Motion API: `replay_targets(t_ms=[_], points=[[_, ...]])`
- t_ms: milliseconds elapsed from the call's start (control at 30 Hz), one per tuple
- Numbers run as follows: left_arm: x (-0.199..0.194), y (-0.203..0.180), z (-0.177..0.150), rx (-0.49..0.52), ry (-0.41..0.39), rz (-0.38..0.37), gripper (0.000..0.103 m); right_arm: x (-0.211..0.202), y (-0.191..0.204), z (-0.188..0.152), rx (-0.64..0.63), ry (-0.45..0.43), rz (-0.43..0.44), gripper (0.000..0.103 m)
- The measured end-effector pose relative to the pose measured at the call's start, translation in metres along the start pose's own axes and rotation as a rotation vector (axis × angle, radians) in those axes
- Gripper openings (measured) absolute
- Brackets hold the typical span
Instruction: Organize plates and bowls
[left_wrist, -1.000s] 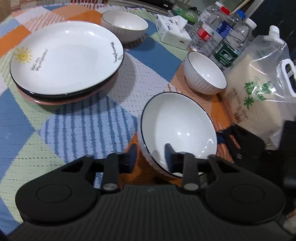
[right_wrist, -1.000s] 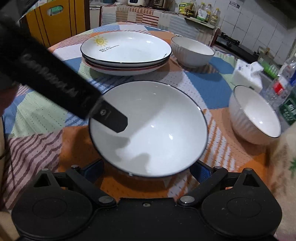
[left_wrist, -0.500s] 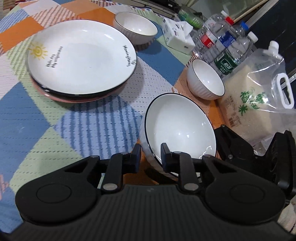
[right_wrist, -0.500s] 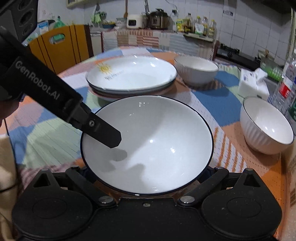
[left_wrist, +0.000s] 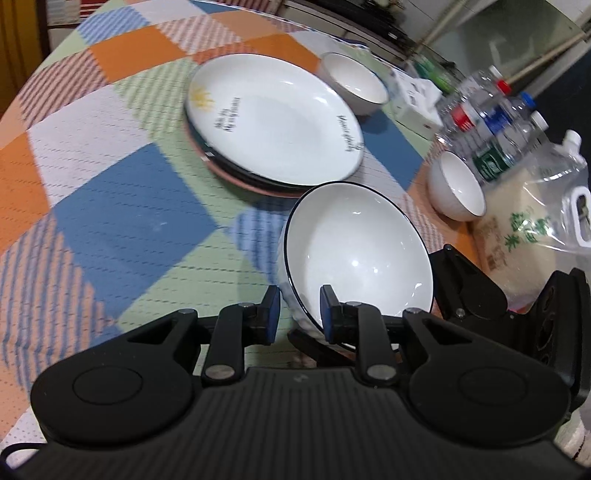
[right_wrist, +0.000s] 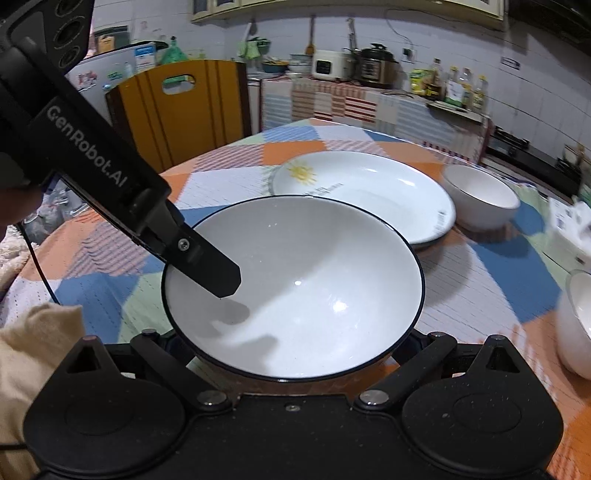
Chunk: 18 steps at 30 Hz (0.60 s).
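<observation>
Open cloth (left_wrist: 122, 221) leftward; bottles (left_wrist: 491, 125), rice bag (left_wrist: 532, 236) crowding right.

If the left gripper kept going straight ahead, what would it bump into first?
Probably nothing soon: the left gripper already clamps the black-rimmed white bowl. Beyond lies the stack of white plates, though depth is unclear.

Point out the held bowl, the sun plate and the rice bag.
held bowl (left_wrist: 354, 251): left wrist view, on its white inside.
sun plate (left_wrist: 280, 114): left wrist view, centre of the top plate.
rice bag (left_wrist: 524, 236): left wrist view, near the green print.
</observation>
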<state>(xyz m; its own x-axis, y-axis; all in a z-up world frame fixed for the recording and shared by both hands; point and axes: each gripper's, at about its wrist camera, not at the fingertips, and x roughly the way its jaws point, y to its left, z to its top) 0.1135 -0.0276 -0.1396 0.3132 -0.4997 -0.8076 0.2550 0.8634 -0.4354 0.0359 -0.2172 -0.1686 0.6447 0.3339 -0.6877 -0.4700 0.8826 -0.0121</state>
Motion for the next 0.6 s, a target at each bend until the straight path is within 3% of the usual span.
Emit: replay_targets(t_ms=[400, 600], points=[[0.017, 0.016, -0.010, 0.003, -0.028, 0.101, 0.024, 0.038, 0.010, 0.000, 0.011, 0.026, 0.062, 0.101], [0.025, 0.018, -0.016, -0.004, -0.025, 0.113, 0.021, 0.045, 0.021, -0.008, -0.052, 0.027, 0.016, 0.101]])
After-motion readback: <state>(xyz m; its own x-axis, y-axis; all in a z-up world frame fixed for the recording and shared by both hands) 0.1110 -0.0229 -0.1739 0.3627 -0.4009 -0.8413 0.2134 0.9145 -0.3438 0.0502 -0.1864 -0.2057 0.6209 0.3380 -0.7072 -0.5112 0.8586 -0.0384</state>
